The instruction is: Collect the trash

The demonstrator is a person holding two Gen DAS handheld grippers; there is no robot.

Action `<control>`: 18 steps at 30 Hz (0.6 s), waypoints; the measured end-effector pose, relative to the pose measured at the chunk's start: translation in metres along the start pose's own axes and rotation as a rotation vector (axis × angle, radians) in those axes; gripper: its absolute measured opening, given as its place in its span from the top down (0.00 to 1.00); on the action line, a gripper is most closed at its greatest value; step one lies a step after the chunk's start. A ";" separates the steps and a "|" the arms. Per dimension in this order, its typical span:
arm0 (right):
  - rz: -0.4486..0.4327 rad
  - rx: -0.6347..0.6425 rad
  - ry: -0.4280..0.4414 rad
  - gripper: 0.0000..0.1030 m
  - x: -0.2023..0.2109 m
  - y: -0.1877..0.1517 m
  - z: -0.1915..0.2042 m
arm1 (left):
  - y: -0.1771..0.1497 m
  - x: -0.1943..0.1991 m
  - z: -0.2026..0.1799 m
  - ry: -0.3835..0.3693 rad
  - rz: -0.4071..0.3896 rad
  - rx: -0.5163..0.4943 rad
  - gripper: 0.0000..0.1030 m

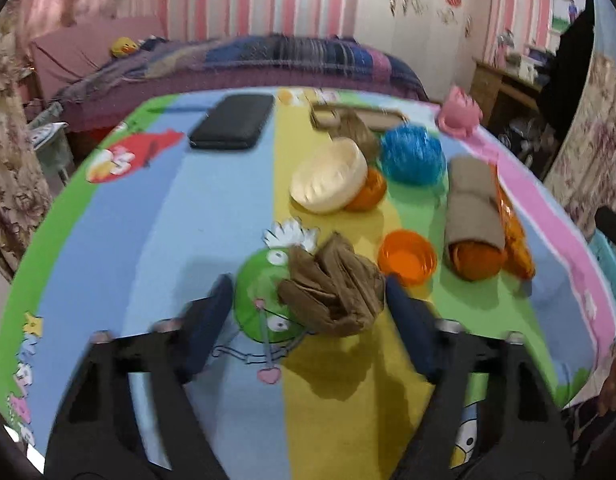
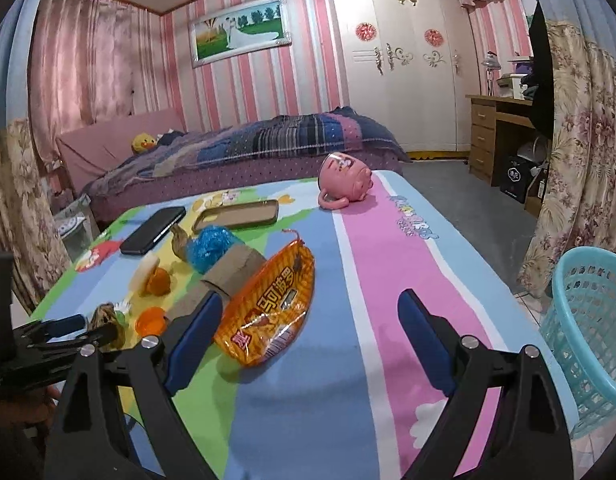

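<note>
A crumpled brown paper wad (image 1: 332, 292) lies on the colourful cartoon tablecloth (image 1: 147, 220). My left gripper (image 1: 308, 284) straddles it. The right finger sits at the wad's edge, while the left finger stands apart from it over a printed green pig. In the right wrist view that gripper (image 2: 67, 326) and the wad (image 2: 103, 314) show at the far left. My right gripper (image 2: 311, 295) is open wide, and an orange snack bag (image 2: 267, 304) lies flat by its left finger (image 2: 195, 332), untouched.
Beyond the wad lie a small orange cup (image 1: 407, 262), a cream bowl (image 1: 328, 180), blue crumpled plastic (image 1: 412, 156), a cardboard tube (image 1: 472, 204), a black phone (image 1: 231, 122) and a pink pig mug (image 2: 346, 186). A turquoise basket (image 2: 588, 340) stands off the table's right edge.
</note>
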State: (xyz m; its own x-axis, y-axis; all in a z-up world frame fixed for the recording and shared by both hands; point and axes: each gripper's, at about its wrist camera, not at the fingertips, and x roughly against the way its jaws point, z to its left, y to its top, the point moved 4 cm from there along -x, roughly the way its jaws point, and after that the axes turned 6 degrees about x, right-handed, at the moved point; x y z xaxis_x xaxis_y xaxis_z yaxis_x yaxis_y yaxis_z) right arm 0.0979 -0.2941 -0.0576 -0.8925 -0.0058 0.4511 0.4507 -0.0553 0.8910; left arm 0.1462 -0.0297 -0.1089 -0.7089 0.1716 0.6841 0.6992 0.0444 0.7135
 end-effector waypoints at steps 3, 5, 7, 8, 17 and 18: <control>0.046 0.018 0.000 0.15 -0.007 -0.005 0.004 | 0.007 0.010 0.000 0.016 -0.060 0.008 0.55; 0.067 0.045 0.009 0.15 -0.011 -0.009 0.011 | 0.014 0.023 0.002 0.020 -0.117 0.016 0.55; 0.087 0.090 0.020 0.15 -0.015 -0.015 0.022 | 0.021 0.035 0.005 0.041 -0.172 0.018 0.55; 0.099 0.111 0.024 0.15 -0.017 -0.017 0.028 | 0.024 0.038 0.006 0.047 -0.186 0.021 0.55; 0.239 0.243 -0.032 0.58 -0.056 -0.032 0.060 | 0.025 0.038 -0.005 0.008 -0.172 0.000 0.55; 0.247 0.238 -0.030 0.76 -0.056 -0.033 0.059 | 0.025 0.039 -0.007 0.005 -0.177 -0.008 0.55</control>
State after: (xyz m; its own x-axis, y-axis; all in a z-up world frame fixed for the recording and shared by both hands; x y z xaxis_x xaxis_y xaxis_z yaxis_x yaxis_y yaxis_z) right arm 0.1342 -0.2332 -0.1097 -0.7565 0.0399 0.6528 0.6482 0.1782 0.7403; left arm 0.1358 -0.0285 -0.0636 -0.8214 0.1570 0.5483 0.5626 0.0654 0.8241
